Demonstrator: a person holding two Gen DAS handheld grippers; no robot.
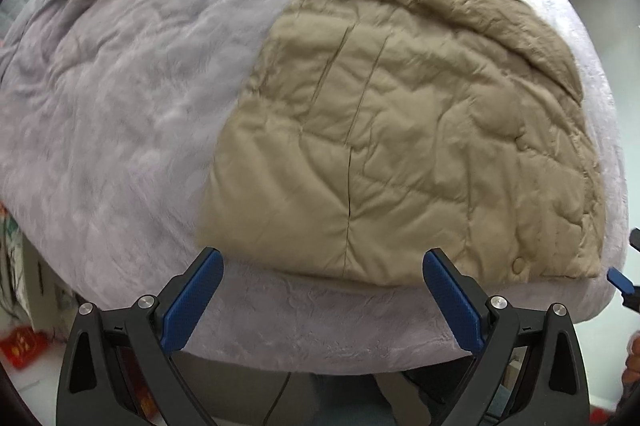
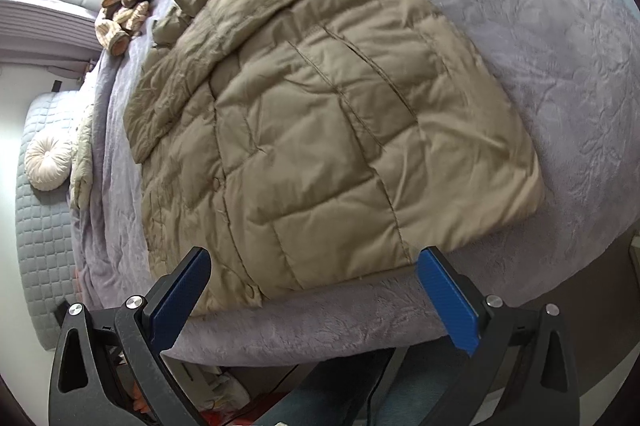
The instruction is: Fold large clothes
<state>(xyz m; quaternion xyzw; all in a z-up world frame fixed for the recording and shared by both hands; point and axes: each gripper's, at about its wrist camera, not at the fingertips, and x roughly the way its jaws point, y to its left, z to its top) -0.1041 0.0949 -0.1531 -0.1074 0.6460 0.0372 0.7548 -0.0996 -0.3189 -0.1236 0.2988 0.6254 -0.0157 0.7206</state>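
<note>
While both grippers, left (image 1: 322,262) and right (image 2: 314,260), gape wide and empty, a tan puffer jacket (image 1: 404,130) lies folded on the lavender bedspread (image 1: 120,114).

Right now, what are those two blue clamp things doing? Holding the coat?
Left gripper: open, holding nothing, near the tan jacket's hem.
Right gripper: open, empty too.

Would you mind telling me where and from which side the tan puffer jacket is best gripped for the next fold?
Probably the hem of the tan puffer jacket, at its two near corners, coming in from the near bed edge. That edge lies flat and straight on the lilac blanket, just ahead of the open left gripper and open right gripper; the far collar end is bunched and thick.
</note>
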